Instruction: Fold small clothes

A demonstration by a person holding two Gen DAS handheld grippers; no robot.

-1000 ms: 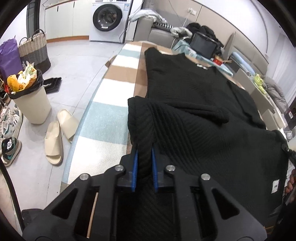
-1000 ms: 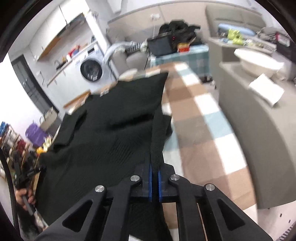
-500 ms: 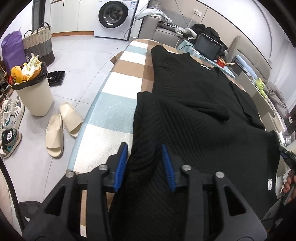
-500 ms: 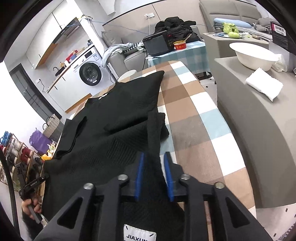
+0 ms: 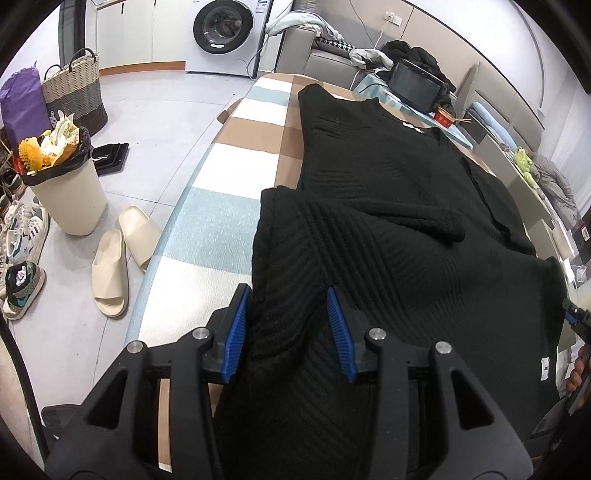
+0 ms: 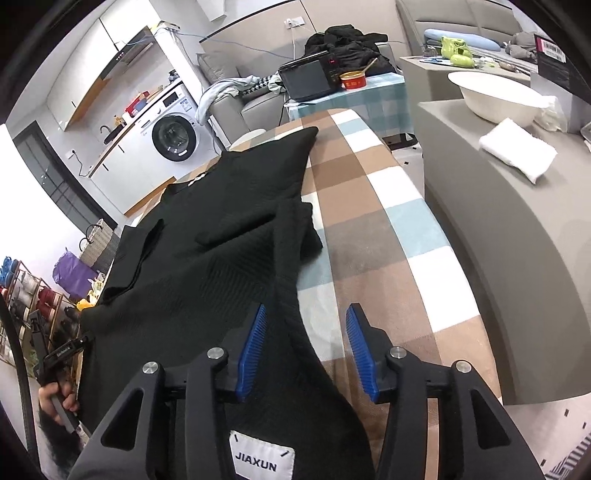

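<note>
Both grippers, left gripper and right gripper, release the black knit sweater on the checked table, jaws opening; next fold needs regrasping.

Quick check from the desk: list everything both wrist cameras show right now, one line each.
sweater: one, black, spread on the checked cloth, its near hem between both tongs
checked cloth: one, brown, white and blue, under the sweater
washing machine: one, white, far wall
bin: one, cream, full, on the floor
slippers: two, cream, beside the bin
basket: one, woven, behind the bin
bowl: one, white, on the grey counter
folded towel: one, white, near the bowl
left tongs: blue pads, open, sweater between them
right tongs: blue pads, opening, sweater edge between them
</note>
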